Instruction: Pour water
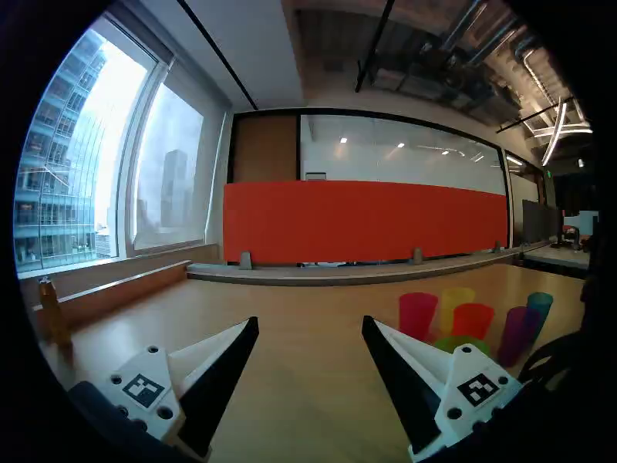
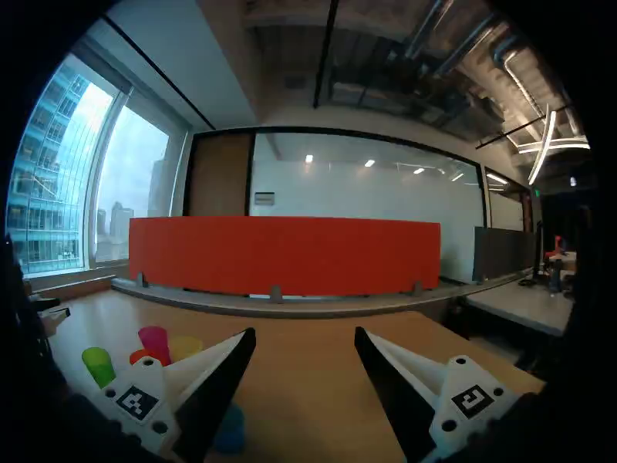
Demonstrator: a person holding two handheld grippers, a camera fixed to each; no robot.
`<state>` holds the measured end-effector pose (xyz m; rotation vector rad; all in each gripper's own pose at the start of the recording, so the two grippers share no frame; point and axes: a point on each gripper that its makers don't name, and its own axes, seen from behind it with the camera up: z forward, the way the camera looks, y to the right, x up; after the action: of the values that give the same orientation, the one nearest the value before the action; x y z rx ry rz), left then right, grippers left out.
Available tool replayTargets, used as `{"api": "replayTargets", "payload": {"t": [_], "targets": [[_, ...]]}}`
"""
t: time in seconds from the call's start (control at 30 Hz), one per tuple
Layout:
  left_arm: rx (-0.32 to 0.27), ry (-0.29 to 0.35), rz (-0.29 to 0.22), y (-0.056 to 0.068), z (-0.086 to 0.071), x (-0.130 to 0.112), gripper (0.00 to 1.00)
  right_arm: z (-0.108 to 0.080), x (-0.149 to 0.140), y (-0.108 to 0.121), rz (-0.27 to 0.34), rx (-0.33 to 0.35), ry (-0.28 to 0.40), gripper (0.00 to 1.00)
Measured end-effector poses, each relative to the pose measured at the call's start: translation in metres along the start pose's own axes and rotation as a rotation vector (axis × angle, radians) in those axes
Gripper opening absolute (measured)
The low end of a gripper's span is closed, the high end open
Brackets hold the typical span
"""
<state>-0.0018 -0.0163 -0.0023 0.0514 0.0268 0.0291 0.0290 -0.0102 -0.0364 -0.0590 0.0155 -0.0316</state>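
Cups (image 1: 463,320) of coloured translucent plastic stand clustered on the wooden table (image 1: 308,401). In the left gripper view they sit right of centre, past the right-hand finger. They are a pink cup (image 1: 417,315), a yellow cup (image 1: 456,299) behind it, an orange cup (image 1: 473,318), a green cup (image 1: 460,343) low in front and partly hidden by the finger, a purple cup (image 1: 517,333), and a teal cup (image 1: 540,305) farthest right. All stand upright and close together (whether any holds water cannot be told). The left gripper (image 1: 310,320) hangs over bare tabletop with its two fingers spread wide and nothing between them. In the right gripper view, the right gripper (image 2: 304,332) gapes just as wide and grips nothing, with plain wood showing in the gap. There the cluster lies off to the left. The green cup (image 2: 98,364) is outermost, and the pink (image 2: 154,338) and yellow (image 2: 187,346) ones are just beyond the left-hand finger. A blue cup (image 2: 230,428) is low at that finger's inner edge, partly covered by it. Neither gripper touches any cup. Across the far end of the table runs an orange partition (image 1: 362,220), with a glass wall (image 1: 401,150) behind it. Tall windows (image 1: 77,154) line the left side, looking out on city buildings.
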Motion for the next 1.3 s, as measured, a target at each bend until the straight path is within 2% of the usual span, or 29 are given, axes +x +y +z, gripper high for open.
{"api": "replayTargets", "payload": {"t": [0.6,1.0,1.3], "targets": [[-0.001,-0.002,0.004,0.000,0.000,-0.001,1.00,-0.006,0.001,0.010,0.000,0.001,0.023,0.99],[-0.001,-0.003,0.004,0.000,0.000,-0.001,1.00,0.003,-0.011,0.010,-0.016,0.029,0.035,0.99],[-0.001,-0.003,0.004,0.000,0.000,-0.002,1.00,0.013,-0.023,0.003,0.005,0.038,0.072,0.99]]}}
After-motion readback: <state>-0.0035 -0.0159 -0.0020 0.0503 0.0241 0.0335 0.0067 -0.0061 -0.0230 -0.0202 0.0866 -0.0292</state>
